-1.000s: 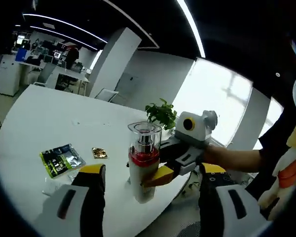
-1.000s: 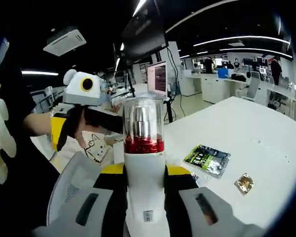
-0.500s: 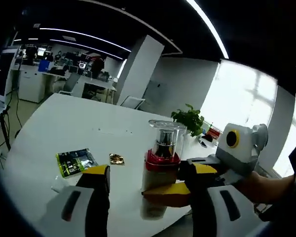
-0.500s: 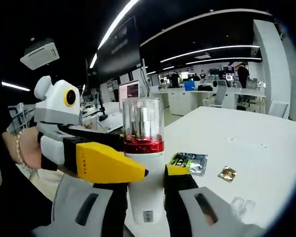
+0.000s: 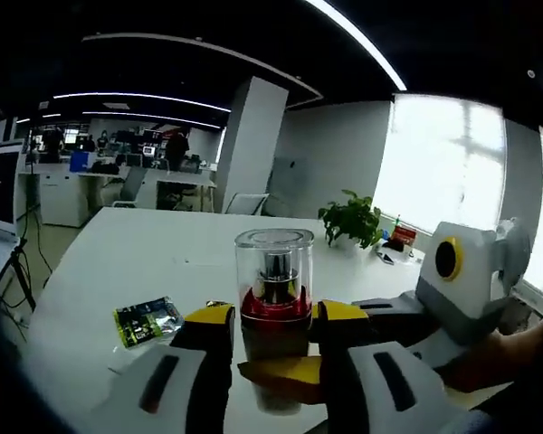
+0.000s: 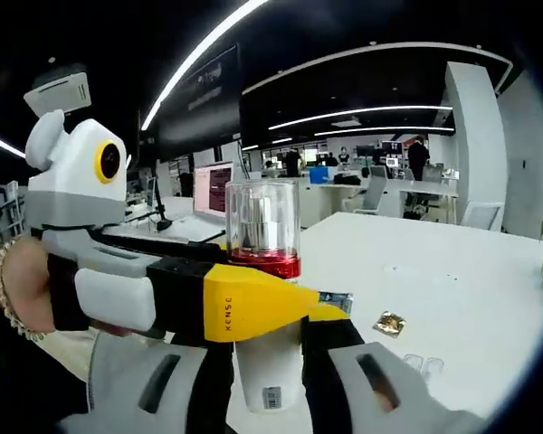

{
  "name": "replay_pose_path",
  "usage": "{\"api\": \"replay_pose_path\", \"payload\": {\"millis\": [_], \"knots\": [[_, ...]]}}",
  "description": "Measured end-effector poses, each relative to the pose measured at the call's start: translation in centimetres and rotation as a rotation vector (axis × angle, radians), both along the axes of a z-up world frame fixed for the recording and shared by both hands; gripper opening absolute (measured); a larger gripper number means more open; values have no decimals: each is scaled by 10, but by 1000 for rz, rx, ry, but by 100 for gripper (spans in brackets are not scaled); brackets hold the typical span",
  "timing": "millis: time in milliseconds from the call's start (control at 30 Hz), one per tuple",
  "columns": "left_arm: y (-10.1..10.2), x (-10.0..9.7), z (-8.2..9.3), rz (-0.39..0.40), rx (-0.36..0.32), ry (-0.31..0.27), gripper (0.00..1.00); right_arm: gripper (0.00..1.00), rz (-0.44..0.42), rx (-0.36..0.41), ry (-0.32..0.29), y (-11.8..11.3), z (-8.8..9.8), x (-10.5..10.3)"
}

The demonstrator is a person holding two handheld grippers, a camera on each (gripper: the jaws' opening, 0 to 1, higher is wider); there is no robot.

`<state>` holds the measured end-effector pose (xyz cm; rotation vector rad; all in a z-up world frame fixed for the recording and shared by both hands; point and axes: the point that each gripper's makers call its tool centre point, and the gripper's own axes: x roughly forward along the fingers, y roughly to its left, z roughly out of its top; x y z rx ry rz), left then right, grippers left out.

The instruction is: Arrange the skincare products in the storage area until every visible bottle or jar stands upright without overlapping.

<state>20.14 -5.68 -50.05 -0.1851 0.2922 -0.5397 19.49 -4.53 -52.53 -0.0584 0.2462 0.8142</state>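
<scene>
A skincare bottle (image 5: 273, 271) with a clear cap, a red band and a white body stands upright in the air above the table's edge. My left gripper (image 5: 271, 321) has its jaws against both sides of the bottle at the red band. In the left gripper view my right gripper (image 5: 294, 363) comes in from the right and crosses low in front of the bottle. The right gripper view shows the bottle (image 6: 262, 226) with my right gripper (image 6: 267, 336) shut on its white body. There the left gripper's yellow finger (image 6: 244, 303) lies across the bottle just below the red band.
The white table (image 5: 118, 262) carries a green sachet (image 5: 147, 318), a small gold sachet (image 6: 391, 321) and a clear blister (image 6: 416, 363). A potted plant (image 5: 351, 217) stands at its far edge. A hand (image 6: 18, 289) holds the left gripper. Office desks lie beyond.
My left gripper's jaws have narrowed from wide apart to touching the bottle. The right gripper has kept its hold. Both views have swung round.
</scene>
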Motion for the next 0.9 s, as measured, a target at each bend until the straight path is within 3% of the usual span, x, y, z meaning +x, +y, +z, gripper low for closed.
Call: {"api": "replay_pose_path", "payload": {"millis": [67,200,333,533,567,633,733,833,900], "knots": [[0,-1,0,14,17,-16,25,27,2,-15,0,0,-1,-3],[0,-1,1,21,-19,-9,25,27,7,-13,12,-2,0,-3],[3,-1,2,-9,-48,23,24,28,32,-21,30,-2,2,-5],[9,-11,20,-76,-340,101,24,28,141,75,-35,0,26,-18],[9,-13,25,-115,-391,110,24,29,169,124,-11,-1,35,-23],[9,-15,34,-154,-444,93,24,30,214,142,-29,-1,41,-24],[2,-26,52,-274,-413,21,24,31,286,213,21,0,50,-28],[-7,-41,71,-415,-384,-42,24,33,425,276,108,1,61,-44],[-13,-54,85,-517,-381,-75,24,33,510,293,91,2,72,-54]]}}
